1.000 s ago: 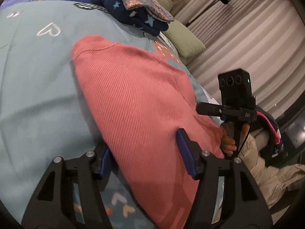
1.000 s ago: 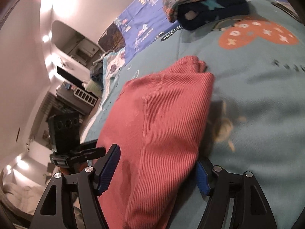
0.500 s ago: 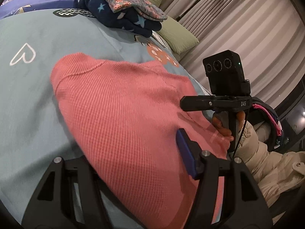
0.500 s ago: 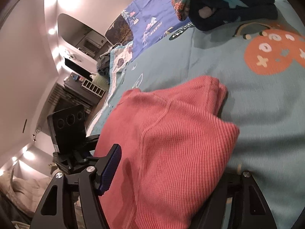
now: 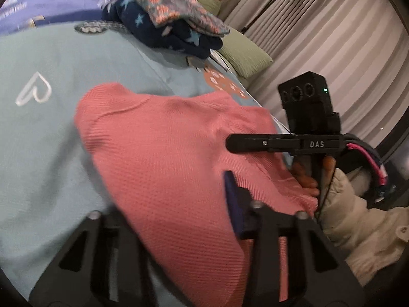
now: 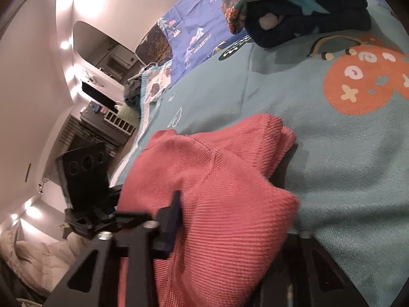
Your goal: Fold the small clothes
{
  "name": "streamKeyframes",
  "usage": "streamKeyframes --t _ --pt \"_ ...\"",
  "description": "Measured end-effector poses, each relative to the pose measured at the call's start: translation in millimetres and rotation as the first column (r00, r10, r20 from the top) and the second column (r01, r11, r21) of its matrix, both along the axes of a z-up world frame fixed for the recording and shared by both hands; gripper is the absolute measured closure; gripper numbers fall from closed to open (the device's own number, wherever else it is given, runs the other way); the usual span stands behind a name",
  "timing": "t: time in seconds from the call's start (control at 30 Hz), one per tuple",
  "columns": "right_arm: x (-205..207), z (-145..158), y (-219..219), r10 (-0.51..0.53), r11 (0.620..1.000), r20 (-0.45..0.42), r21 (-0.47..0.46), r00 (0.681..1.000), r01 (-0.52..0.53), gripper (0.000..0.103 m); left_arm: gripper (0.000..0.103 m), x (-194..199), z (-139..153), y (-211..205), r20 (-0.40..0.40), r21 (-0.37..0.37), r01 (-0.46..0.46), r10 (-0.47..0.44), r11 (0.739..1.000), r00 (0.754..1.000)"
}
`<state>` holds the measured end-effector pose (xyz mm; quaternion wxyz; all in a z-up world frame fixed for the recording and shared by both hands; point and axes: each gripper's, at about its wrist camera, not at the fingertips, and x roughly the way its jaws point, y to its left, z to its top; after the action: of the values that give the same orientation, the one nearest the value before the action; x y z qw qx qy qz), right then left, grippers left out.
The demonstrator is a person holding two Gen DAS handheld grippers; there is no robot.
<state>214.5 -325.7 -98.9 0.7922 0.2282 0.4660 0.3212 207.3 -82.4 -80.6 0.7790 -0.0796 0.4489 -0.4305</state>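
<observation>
A bed is covered by a teal bedspread (image 5: 64, 133) printed with hearts and an orange figure, and on it, near its front edge, a pink ribbed knit garment (image 5: 163, 158) is laid. A stack of already folded clothes (image 5: 166, 23), a floral piece over a dark star-patterned one, is set well apart at the far end of the bedspread.

The step in hand is judged to be the taking hold of the garment's near edge at two points, in readiness for a fold. The jaws of the left hand-held gripper (image 5: 173, 204) have just been closing, with the pink cloth bunched between them; one blue pad is seen pressed against the fabric and the other is hidden under it, so a grip on the garment is judged likely. The jaws of the right hand-held gripper (image 6: 235, 220) have likewise just been closing on the garment's right side, where the cloth is seen heaped and lifted between them.

For the next move, both held points would need to be raised together and carried away from the person, toward the far edge, so that the near half is laid over the far half with edges matched. Even tension should be kept, lest the knit be dragged along the bedspread.
</observation>
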Motion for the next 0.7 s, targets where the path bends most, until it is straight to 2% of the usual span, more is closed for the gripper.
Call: streamKeyframes --t 0.17,0.37,0.5,0.6,0.7 --pt "-29.0 36.8 3.1 -0.046 0.995 0.125 -0.079 0.991 0.056 0.083 0.073 -28.4 34.4 -8.5 0.166 0.077 -0.028 0.015 0.997 0.986" --pt "-80.2 96.9 3.1 -0.099 0.984 0.281 -0.116 0.955 0.136 0.084 0.074 -66.0 86.1 -13.1 0.313 0.097 -0.05 0.018 0.994 0.95" --pt "-115.9 133.8 9.8 -0.127 0.971 0.372 -0.14 0.919 0.191 0.084 0.074 -93.9 119.1 -16.4 0.413 0.107 -0.072 0.021 0.992 0.91" --pt "-142.5 159.0 11.1 -0.151 0.962 0.436 -0.143 0.887 0.234 0.084 0.074 -111.0 143.5 -16.3 0.465 0.087 -0.081 0.032 0.993 0.885" --pt "-170.7 186.7 17.9 -0.169 0.944 0.515 -0.16 0.841 0.287 0.084 0.074 -130.0 165.1 -18.1 0.537 0.079 -0.088 0.032 0.993 0.843"
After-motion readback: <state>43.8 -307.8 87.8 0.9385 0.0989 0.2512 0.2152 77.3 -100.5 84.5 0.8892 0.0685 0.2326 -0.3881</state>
